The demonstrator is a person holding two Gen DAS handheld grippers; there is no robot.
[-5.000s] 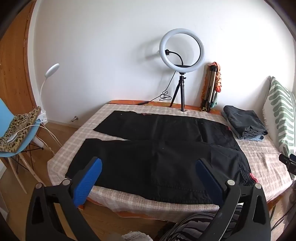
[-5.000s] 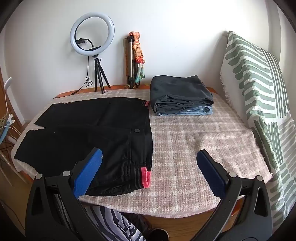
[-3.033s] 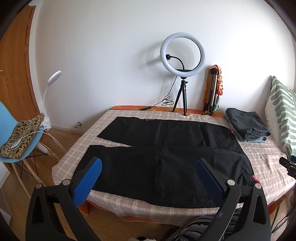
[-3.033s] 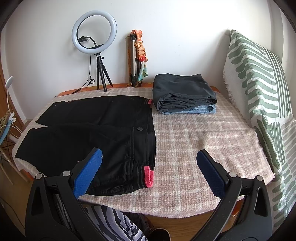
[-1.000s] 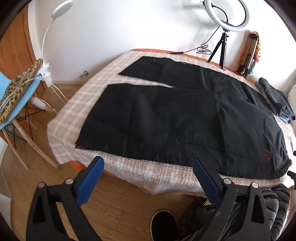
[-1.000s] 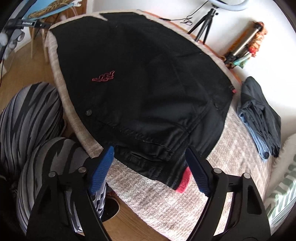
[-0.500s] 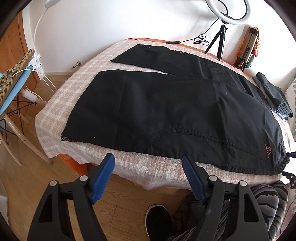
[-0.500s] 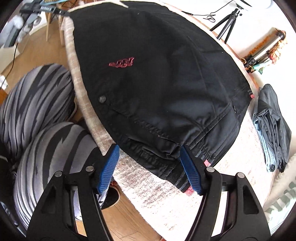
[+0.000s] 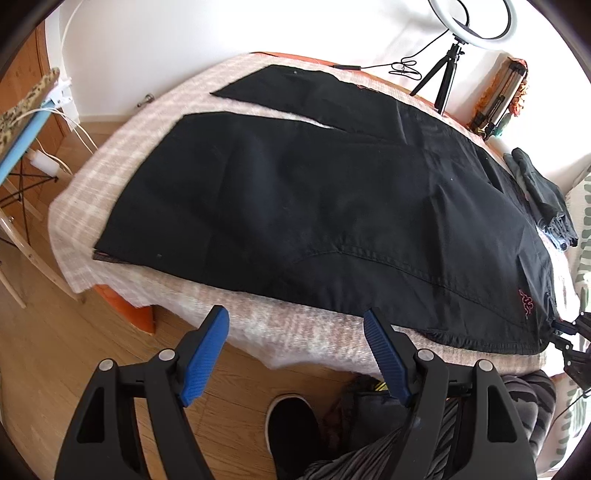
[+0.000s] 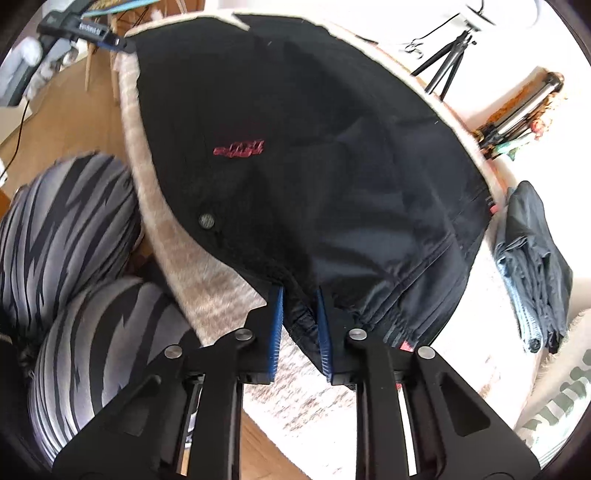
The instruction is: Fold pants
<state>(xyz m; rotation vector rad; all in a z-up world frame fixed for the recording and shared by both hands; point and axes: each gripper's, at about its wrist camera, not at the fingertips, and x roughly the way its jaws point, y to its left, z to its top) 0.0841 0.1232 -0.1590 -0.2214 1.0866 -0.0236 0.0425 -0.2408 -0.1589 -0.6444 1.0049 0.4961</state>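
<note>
Room: white wall, wooden floor, bed under a checked cover, ring light on a tripod at the far edge.
Pants: black pants, spread flat across the bed, both legs apart and running toward the left of the left wrist view, waistband at the right end near a striped pillow.
Folded stack: dark folded clothes lying on the cover just beside the waistband end, apart from the pants.
Right gripper: right gripper with jaws that have just been closing, now pinched on the gathered waistband at the near corner; cloth bunches between the blue pads.
Left gripper: left gripper standing wide, nothing between its jaws, hanging over the near edge of the bed short of the pant leg.
Done so far: one corner taken; no fold made, by the look of it.
Left to do: left gripper must likely take the near leg hem, then the near leg goes over the far one, then the length gets folded down.
</note>
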